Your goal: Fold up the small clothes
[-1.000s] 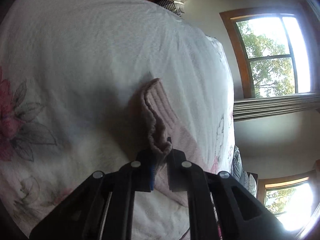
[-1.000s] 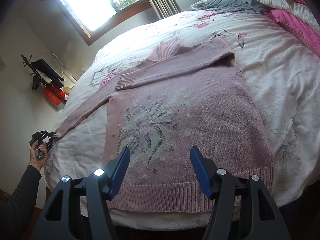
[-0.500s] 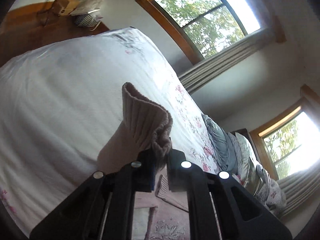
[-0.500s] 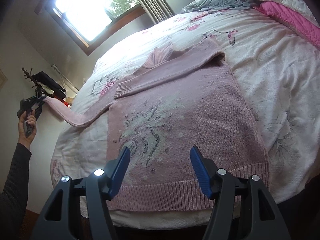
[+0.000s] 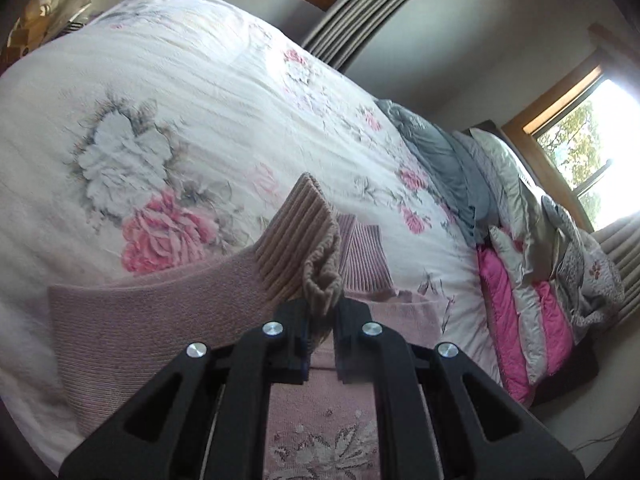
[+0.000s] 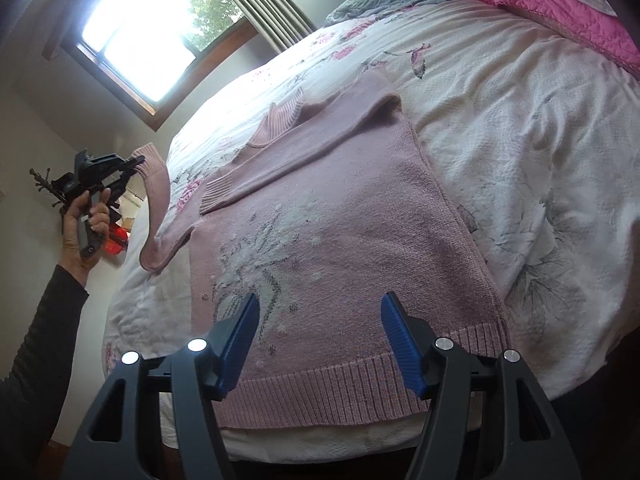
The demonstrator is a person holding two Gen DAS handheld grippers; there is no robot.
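Observation:
A pink knit sweater (image 6: 340, 224) with a pale flower pattern lies flat on the bed, hem toward the right wrist camera. One sleeve (image 6: 288, 160) is folded across its chest. My left gripper (image 5: 322, 312) is shut on the ribbed cuff (image 5: 304, 248) of the other sleeve and holds it up in the air. From the right wrist view that left gripper (image 6: 134, 164) hangs left of the bed in a person's hand (image 6: 86, 220), the sleeve (image 6: 158, 220) drooping from it. My right gripper (image 6: 318, 336) is open above the hem (image 6: 320, 392), holding nothing.
The bed has a white floral quilt (image 6: 520, 140). Grey bedding (image 5: 448, 160), pillows and a bright pink quilt (image 5: 520, 320) are piled at its head. Windows (image 6: 140, 32) and curtains (image 6: 256, 4) line the walls. A red and black object (image 6: 114, 236) stands by the far wall.
The left gripper has lifted the cuff from the bed's edge and swung it up and toward the sweater's body. The right gripper has stayed open near the hem, edging closer.

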